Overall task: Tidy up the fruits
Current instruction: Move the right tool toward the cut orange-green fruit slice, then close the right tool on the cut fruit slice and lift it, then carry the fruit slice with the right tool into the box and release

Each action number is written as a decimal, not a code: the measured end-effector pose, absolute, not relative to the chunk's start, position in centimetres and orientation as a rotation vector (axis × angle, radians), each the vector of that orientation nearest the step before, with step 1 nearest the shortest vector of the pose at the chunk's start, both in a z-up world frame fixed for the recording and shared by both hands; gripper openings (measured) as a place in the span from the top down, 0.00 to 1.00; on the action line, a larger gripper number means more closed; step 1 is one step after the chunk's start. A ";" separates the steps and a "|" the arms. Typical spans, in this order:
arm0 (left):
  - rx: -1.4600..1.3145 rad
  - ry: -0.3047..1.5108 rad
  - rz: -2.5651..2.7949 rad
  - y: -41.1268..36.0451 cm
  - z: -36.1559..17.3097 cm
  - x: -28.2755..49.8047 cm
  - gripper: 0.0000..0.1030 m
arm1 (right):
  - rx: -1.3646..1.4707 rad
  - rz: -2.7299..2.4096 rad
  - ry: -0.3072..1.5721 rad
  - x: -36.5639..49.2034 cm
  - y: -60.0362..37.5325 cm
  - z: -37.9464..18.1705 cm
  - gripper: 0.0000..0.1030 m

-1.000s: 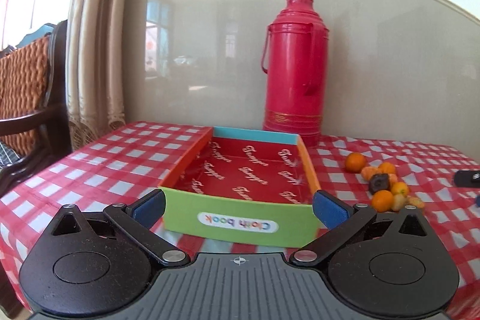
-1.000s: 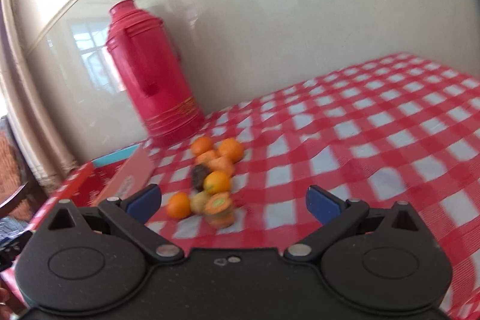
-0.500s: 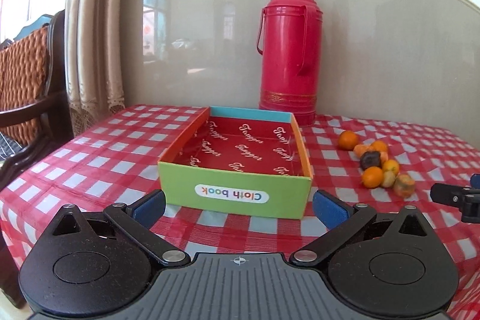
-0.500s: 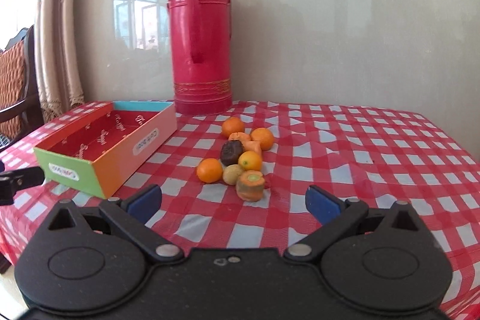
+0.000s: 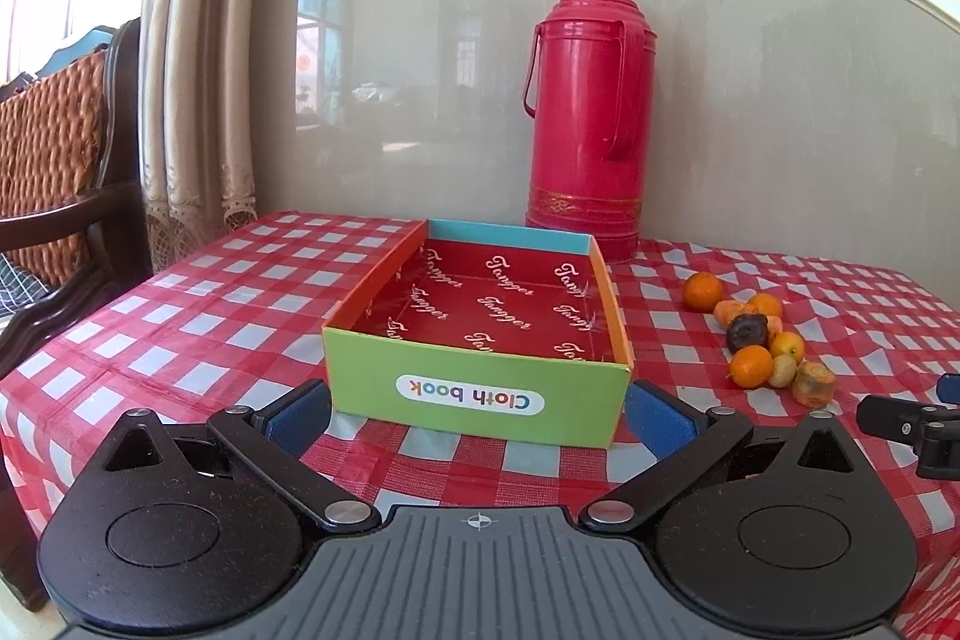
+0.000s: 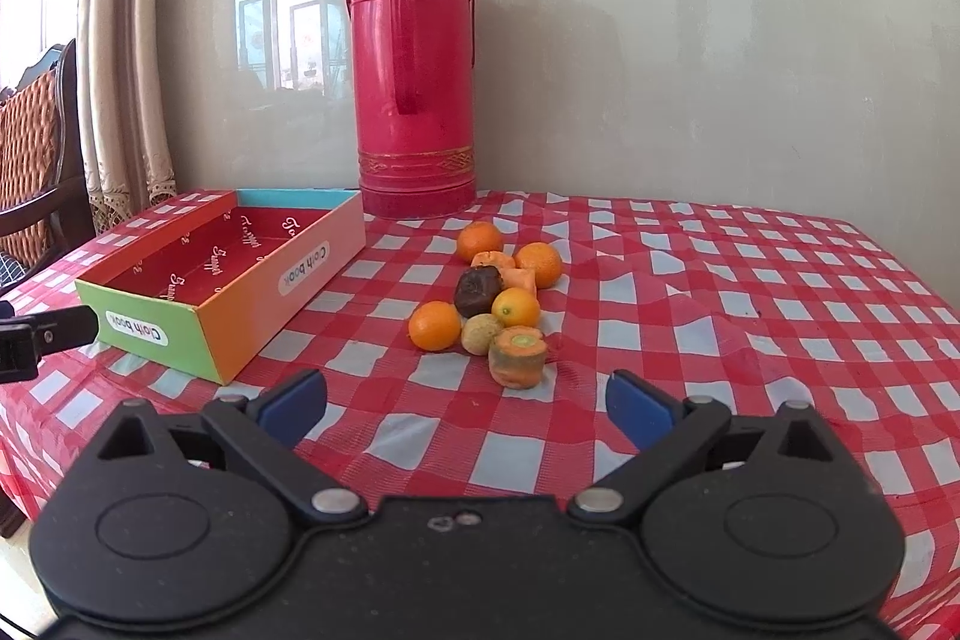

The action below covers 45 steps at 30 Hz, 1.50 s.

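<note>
Right gripper (image 6: 467, 401) spread wide, easing closed, nothing between its jaws; left gripper (image 5: 478, 409) open too, empty. Just ahead of the right sits the carrot stub (image 6: 517, 357) fronting the fruit cluster (image 6: 504, 289). One nudge could roll those oranges from the box (image 6: 211, 274), left.

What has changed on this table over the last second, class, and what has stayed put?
The right gripper rolled level to face the fruit pile, its jaws closing slightly with nothing between them. Nothing was grasped. The box, flask and left gripper stayed as they were.
</note>
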<state>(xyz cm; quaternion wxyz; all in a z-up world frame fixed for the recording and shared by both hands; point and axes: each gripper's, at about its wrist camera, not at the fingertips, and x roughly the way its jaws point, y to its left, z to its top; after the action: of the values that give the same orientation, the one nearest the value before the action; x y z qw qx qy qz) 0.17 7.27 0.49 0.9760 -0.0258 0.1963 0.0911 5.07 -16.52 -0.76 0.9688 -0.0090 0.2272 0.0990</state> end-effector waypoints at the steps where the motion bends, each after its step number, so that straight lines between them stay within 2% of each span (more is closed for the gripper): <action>1: -0.053 0.398 0.182 7.2 0.5 0.2 0.00 | -0.016 0.199 0.459 5.1 -16.6 -0.8 0.10; 6: -0.033 0.402 0.187 6.9 0.4 0.3 0.00 | -0.018 0.193 0.467 5.4 -16.5 -0.9 0.13; 9: -0.031 0.402 0.192 7.1 0.5 0.3 0.00 | -0.018 0.189 0.478 6.2 -16.4 -1.1 0.20; 14: -0.048 0.403 0.225 8.1 0.5 0.3 0.00 | -0.023 0.184 0.527 8.7 -16.1 -1.8 0.37; 21: -0.095 0.417 0.291 10.5 0.1 0.7 0.00 | -0.086 0.134 0.573 13.1 -15.8 -2.9 0.48; 25: -0.098 0.436 0.305 11.5 -0.3 1.2 0.00 | -0.066 0.135 0.612 14.8 -16.1 -3.6 0.61; 26: -0.097 0.444 0.306 11.6 -0.4 1.3 0.00 | -0.063 0.140 0.623 15.1 -16.1 -3.7 0.73; 27: -0.097 0.447 0.305 11.8 -0.4 1.4 0.00 | -0.061 0.131 0.641 15.4 -16.1 -3.8 0.76; 31: -0.106 0.444 0.307 12.5 -0.5 1.3 0.00 | -0.056 0.140 0.631 14.9 -16.1 -3.7 0.77; 37: -0.129 0.443 0.317 13.7 -0.5 0.8 0.00 | -0.034 0.145 0.510 13.0 -15.5 -1.7 0.77; 45: -0.154 0.450 0.357 16.0 -0.7 -0.1 0.00 | -0.020 0.321 0.335 11.2 -9.2 -0.2 0.77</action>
<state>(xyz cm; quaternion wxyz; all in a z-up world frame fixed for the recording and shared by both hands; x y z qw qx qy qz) -0.11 15.95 -0.67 0.9561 -0.0760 0.2217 0.1759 11.25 -9.18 -0.17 0.9731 -0.0098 0.1662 0.1592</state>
